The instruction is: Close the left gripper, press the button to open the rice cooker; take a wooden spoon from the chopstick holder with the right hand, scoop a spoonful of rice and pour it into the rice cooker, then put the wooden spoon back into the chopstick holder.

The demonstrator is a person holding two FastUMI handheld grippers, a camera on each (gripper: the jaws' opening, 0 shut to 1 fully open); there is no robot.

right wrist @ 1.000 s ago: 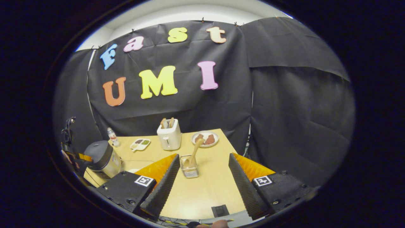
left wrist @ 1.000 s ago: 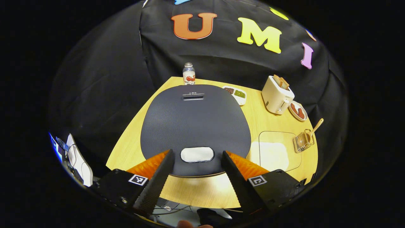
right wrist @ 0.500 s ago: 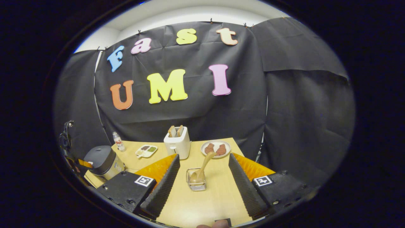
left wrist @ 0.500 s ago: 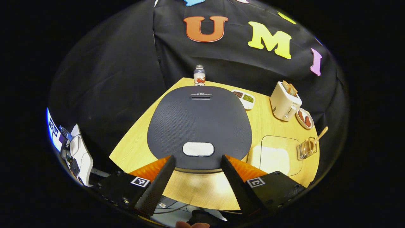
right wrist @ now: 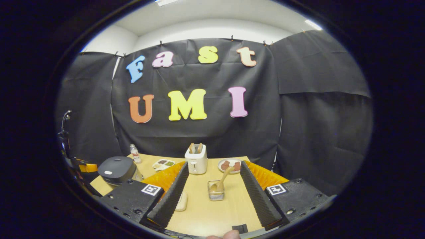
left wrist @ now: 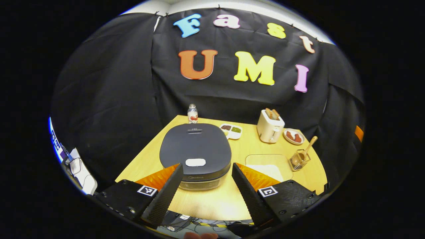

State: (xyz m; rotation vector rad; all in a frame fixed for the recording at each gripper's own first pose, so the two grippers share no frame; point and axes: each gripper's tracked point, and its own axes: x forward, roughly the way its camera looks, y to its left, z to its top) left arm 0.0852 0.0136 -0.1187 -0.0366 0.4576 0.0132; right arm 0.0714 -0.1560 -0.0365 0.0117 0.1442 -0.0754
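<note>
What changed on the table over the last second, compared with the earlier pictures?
Both hand-held grippers, left and right, pulled back and up from the table, fingers open, holding nothing. The rice cooker stayed closed, and the wooden spoon stayed in the chopstick holder.

1. Rice cooker: matt dark lid with a fine ribbed texture, a pale oval button set in it.
2. Table: light wood grain, smooth, faint sheen.
3. Chopstick holder: shiny metal wire; the wooden spoon in it is pale and matt.
4. Toaster: smooth cream casing.
5. Left gripper: matt black ribbed fingers, orange backing.
6. Booth wall: creased matt black cloth.
</note>
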